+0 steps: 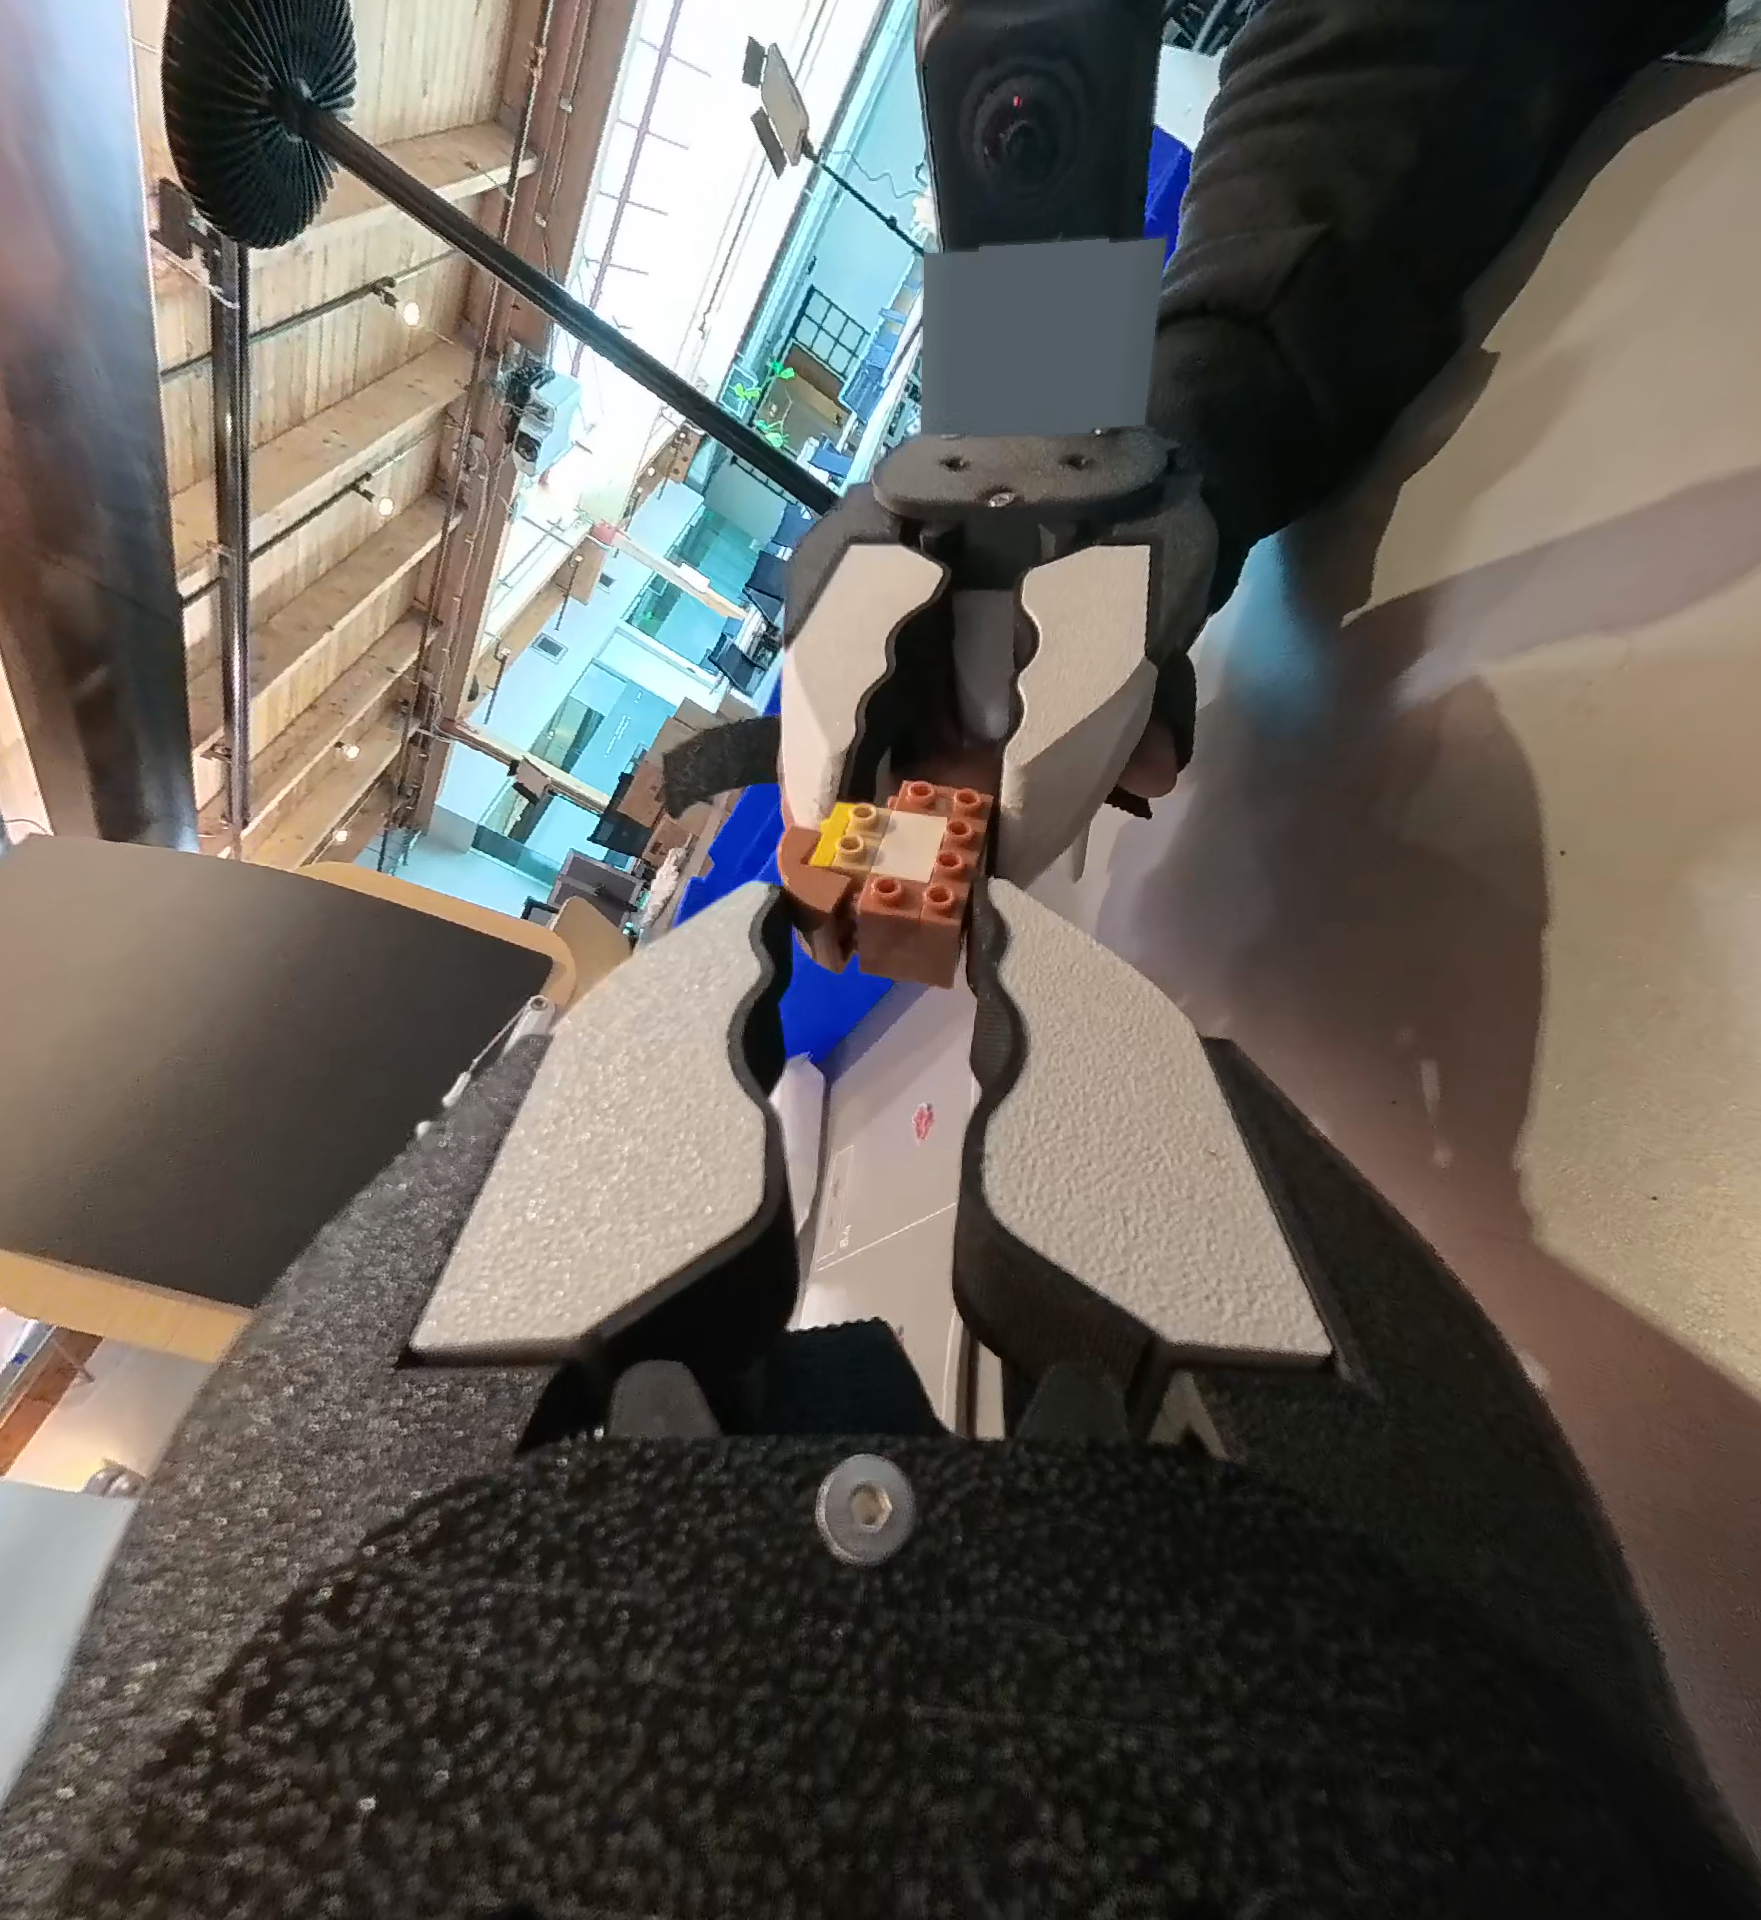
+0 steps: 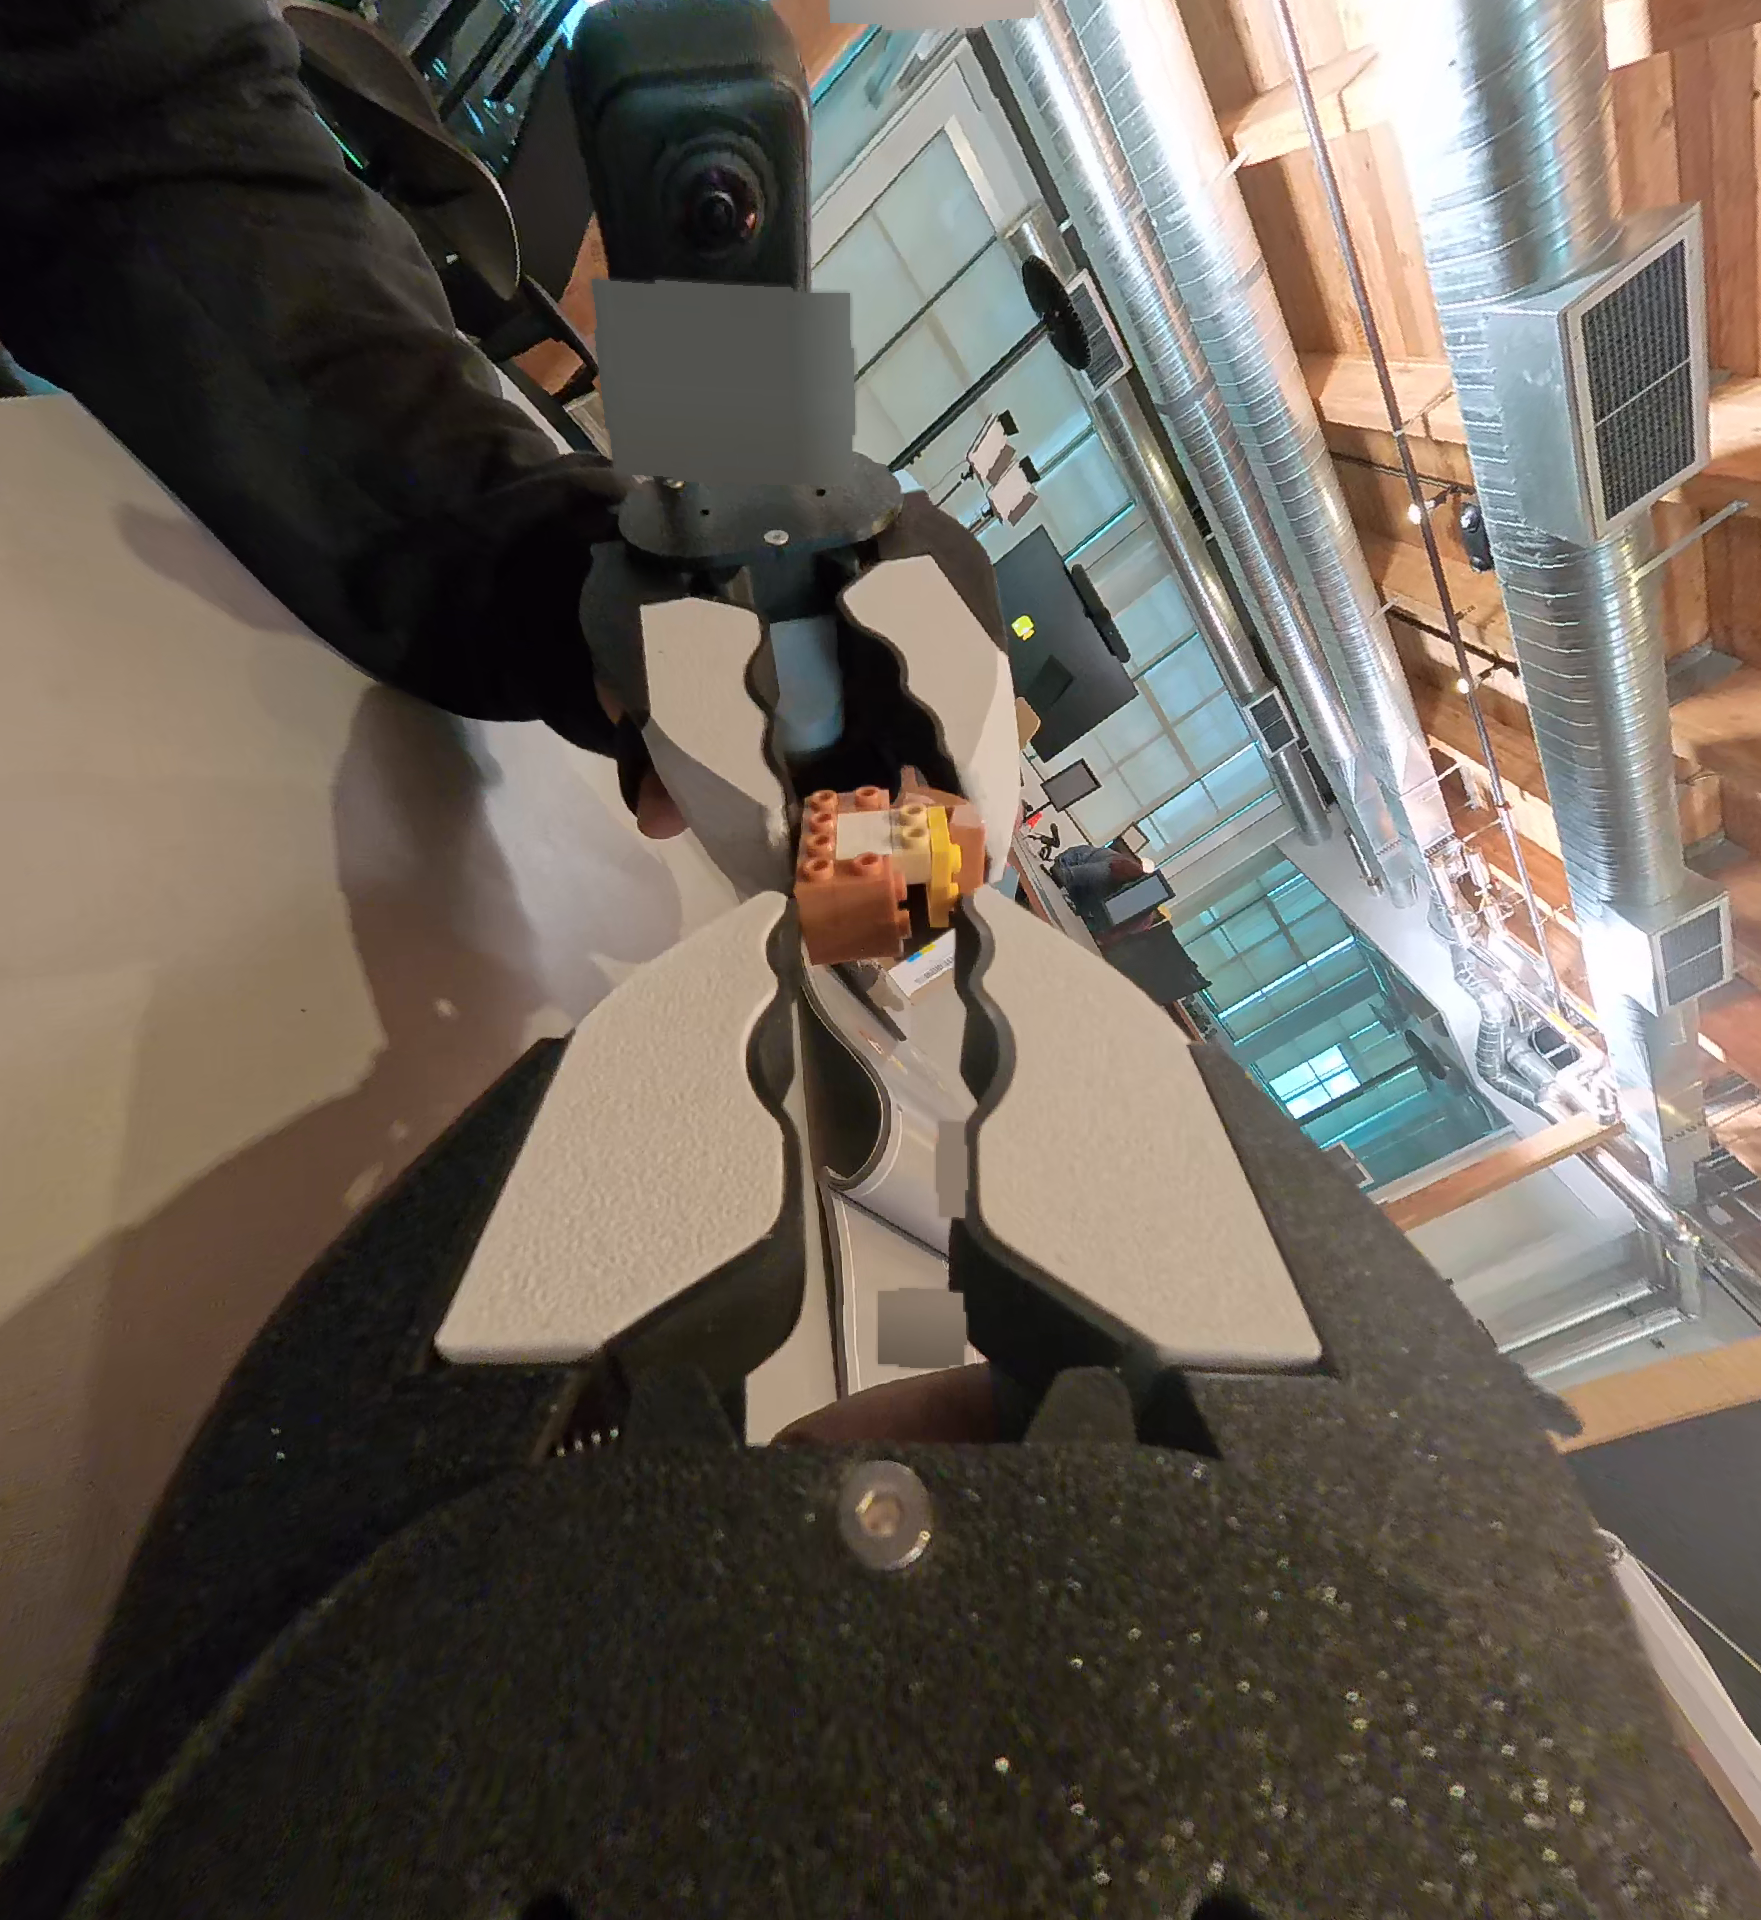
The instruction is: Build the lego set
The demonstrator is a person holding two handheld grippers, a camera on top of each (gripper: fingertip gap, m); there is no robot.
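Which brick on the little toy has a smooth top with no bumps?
The white square tile on top of the brick model. It is flat, while the brown bricks round it and the tan brick beside it show round studs.

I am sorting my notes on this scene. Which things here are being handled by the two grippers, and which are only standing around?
Being handled:
- brick model, brown with tan, yellow and white parts
- left gripper, gripping it
- right gripper, gripping it from the opposite side

Standing around:
- blue bin
- black-topped table
- white papers
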